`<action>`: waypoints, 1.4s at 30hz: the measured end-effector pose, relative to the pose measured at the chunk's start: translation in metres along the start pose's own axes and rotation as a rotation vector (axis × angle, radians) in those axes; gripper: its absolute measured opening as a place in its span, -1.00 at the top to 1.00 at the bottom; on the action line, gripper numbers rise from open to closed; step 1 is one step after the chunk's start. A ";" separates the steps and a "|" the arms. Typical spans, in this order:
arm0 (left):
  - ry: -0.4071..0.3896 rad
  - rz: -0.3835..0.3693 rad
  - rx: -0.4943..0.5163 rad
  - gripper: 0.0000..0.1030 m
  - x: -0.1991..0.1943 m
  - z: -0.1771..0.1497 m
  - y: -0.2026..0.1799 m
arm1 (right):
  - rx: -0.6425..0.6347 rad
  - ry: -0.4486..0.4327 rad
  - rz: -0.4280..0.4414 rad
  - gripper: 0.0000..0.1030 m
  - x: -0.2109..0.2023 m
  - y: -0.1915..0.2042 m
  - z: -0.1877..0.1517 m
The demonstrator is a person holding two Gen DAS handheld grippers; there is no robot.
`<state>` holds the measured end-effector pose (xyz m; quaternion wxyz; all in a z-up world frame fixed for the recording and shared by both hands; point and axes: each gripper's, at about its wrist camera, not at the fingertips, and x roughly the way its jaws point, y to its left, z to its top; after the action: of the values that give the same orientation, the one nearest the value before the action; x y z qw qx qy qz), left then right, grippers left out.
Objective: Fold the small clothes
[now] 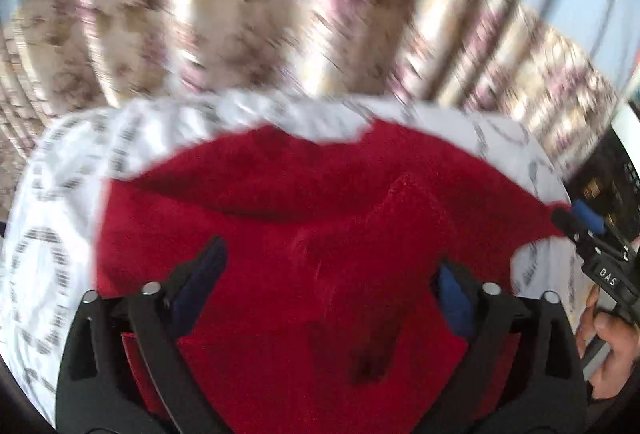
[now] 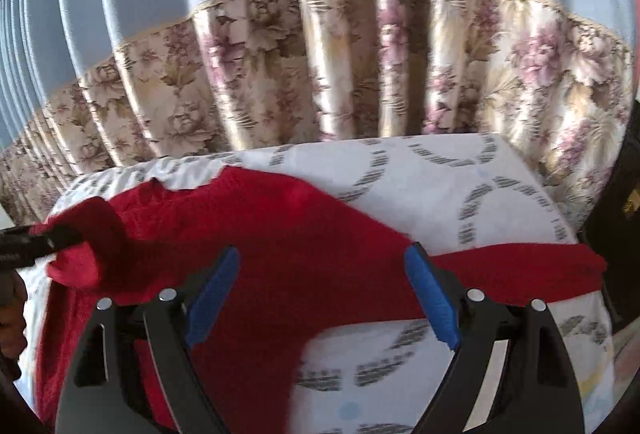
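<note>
The red garment (image 1: 320,234) lies spread on the white patterned tabletop (image 2: 460,178). My left gripper (image 1: 332,274) hovers over its middle, fingers spread; my right gripper (image 2: 324,294), also spread and empty, sits near a sleeve. Grabbing now could bunch several layers together.

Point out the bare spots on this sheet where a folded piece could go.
Free: the patterned sheet between the red cloth and the curtain, and the patch below the cloth's right strip. Crowded: the left side, where the red cloth is bunched.
</note>
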<state>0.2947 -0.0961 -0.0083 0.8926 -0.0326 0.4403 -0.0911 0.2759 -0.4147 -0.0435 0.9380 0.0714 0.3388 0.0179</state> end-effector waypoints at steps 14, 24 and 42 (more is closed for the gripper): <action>-0.086 0.104 -0.001 -0.94 -0.009 -0.031 0.092 | -0.164 0.046 0.114 -0.67 0.036 0.135 0.000; -0.034 0.156 -0.074 -0.94 0.007 -0.041 0.137 | -0.342 0.103 0.123 -0.67 0.102 0.242 0.026; 0.004 0.275 -0.163 -0.93 0.045 -0.033 0.140 | 0.037 -0.124 0.118 0.41 0.028 0.078 0.003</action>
<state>0.3136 0.0337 -0.0828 0.8901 -0.0444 0.4485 0.0679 0.3004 -0.3360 -0.0471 0.9530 0.1097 0.2754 0.0624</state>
